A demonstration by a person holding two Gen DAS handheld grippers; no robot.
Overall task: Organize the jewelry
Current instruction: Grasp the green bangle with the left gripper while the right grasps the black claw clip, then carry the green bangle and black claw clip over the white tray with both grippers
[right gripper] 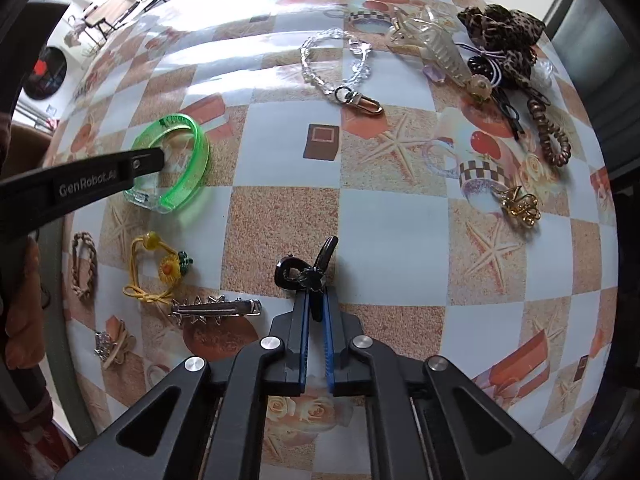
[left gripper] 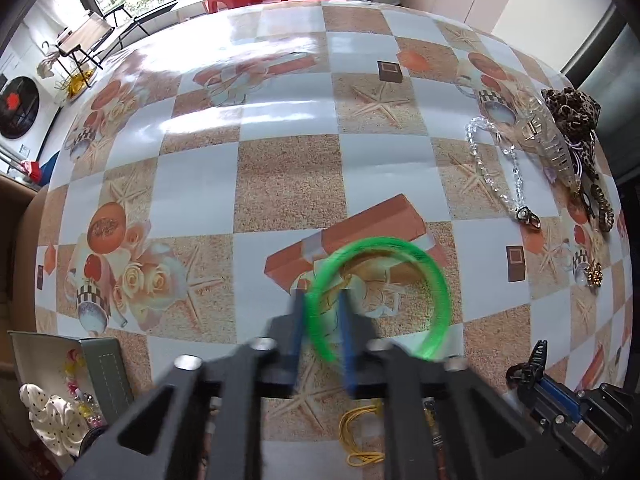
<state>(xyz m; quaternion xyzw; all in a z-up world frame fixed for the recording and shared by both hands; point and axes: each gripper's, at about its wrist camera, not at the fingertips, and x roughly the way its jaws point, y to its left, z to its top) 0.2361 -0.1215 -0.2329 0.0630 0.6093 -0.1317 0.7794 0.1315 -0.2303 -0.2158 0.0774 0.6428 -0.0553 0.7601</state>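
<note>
My left gripper [left gripper: 322,296] is shut on a translucent green bangle [left gripper: 438,280], its blue pads pinching the left side of the band just above the checked tablecloth [left gripper: 280,176]. In the right wrist view the same bangle [right gripper: 200,148] sits at the left with a black finger [right gripper: 148,160] across it. My right gripper [right gripper: 316,296] is shut on a small black hair clip [right gripper: 288,272], which sticks up past the pads. That gripper and clip [left gripper: 528,364] also show at the left wrist view's lower right.
A crystal bead chain [right gripper: 336,60], clear claw clip [right gripper: 436,52], leopard scrunchie [right gripper: 504,28], brown spiral tie [right gripper: 548,132] and gold brooch [right gripper: 520,204] lie at the right. A yellow sunflower tie [right gripper: 160,268] and silver barrette [right gripper: 216,308] lie near left. A grey box [left gripper: 104,372] holds trinkets.
</note>
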